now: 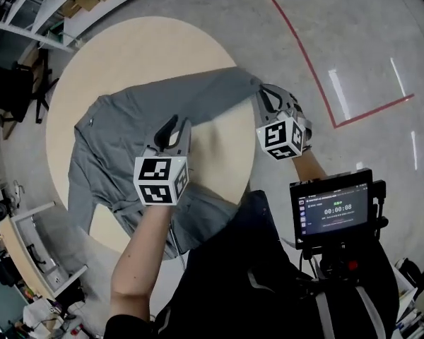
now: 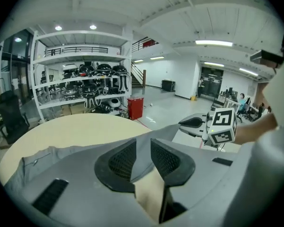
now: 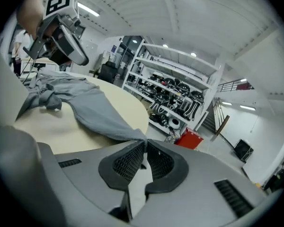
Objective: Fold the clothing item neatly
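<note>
The grey shirt [image 1: 124,136] lies spread on the round table [image 1: 141,48], its lower part hanging over the near edge. One part of it is lifted off the tabletop and stretched between the two grippers. The left gripper [image 1: 175,127] has its jaws clenched on a fold of the cloth. The right gripper [image 1: 272,99], off the table's right edge, pinches the gathered end of the shirt. A small screen [image 1: 336,210] sits near the person's right arm. A shelf [image 2: 85,79] of dark helmets stands beyond the table.
</note>
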Demonstrator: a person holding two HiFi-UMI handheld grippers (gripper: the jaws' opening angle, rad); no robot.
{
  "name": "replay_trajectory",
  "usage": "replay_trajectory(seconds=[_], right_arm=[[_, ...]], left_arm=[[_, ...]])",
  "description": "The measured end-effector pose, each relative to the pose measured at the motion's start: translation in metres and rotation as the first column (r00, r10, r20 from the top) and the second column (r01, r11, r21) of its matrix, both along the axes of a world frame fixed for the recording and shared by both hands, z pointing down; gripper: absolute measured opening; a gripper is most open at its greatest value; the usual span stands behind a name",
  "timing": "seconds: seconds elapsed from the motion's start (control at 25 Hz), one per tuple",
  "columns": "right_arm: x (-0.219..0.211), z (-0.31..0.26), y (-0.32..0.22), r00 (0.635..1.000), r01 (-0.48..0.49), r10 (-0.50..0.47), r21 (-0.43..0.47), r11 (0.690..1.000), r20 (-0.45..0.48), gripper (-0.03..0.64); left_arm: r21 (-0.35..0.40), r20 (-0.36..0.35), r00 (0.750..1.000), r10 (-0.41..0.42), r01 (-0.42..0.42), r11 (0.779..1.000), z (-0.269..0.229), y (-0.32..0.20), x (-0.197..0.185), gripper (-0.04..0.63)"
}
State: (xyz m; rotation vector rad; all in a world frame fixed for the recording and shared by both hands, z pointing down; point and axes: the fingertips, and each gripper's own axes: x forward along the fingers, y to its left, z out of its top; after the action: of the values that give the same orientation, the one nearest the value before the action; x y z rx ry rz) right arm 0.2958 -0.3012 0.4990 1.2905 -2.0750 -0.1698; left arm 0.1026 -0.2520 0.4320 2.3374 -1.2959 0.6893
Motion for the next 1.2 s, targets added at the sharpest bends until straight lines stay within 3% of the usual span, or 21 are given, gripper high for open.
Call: replay_trajectory(seconds=[0.2, 0.36, 0.52, 0.68, 0.84, 1.04, 1.2], right_arm=[[-0.007, -0.03, -0.02, 0.995, 0.095, -0.089, 0.128, 0.987, -0.05, 0.029], [-0.027, -0.056, -0.036, 0.984, 0.154, -0.136, 0.17, 0.973, -0.114, 0.029], [-0.131, -0.11, -0.028, 0.961, 0.251, -0.221, 0.194, 0.948, -0.166, 0.029], [-0.25, -0.119, -0.014, 0.941, 0.317, -0.287, 0.17, 0.933, -0.182, 0.029], [-0.33, -0.113, -0.005, 0.926, 0.354, -0.329, 0.125, 0.927, -0.184, 0.029], [-0.44, -0.09, 0.017, 0.899, 0.414, -0.385, 0.12, 0.902, -0.208, 0.029], [-0.51, -0.103, 0.043, 0.88, 0.455, -0.428, 0.102, 0.885, -0.207, 0.029]], left_arm=[[0.098, -0.017, 0.993, -0.116, 0.117, 0.988, -0.003, 0.021, -0.017, 0.074], [0.174, -0.027, 0.983, -0.179, 0.181, 0.968, -0.023, 0.04, -0.046, 0.074], [0.197, -0.073, 0.963, -0.261, 0.271, 0.942, -0.06, 0.086, -0.136, 0.074], [0.188, -0.126, 0.929, -0.348, 0.367, 0.911, -0.074, 0.129, -0.229, 0.074], [0.184, -0.128, 0.901, -0.414, 0.432, 0.883, -0.076, 0.166, -0.289, 0.074], [0.172, -0.167, 0.843, -0.512, 0.536, 0.827, -0.04, 0.211, -0.373, 0.074], [0.165, -0.167, 0.816, -0.554, 0.577, 0.8, -0.048, 0.238, -0.404, 0.074]])
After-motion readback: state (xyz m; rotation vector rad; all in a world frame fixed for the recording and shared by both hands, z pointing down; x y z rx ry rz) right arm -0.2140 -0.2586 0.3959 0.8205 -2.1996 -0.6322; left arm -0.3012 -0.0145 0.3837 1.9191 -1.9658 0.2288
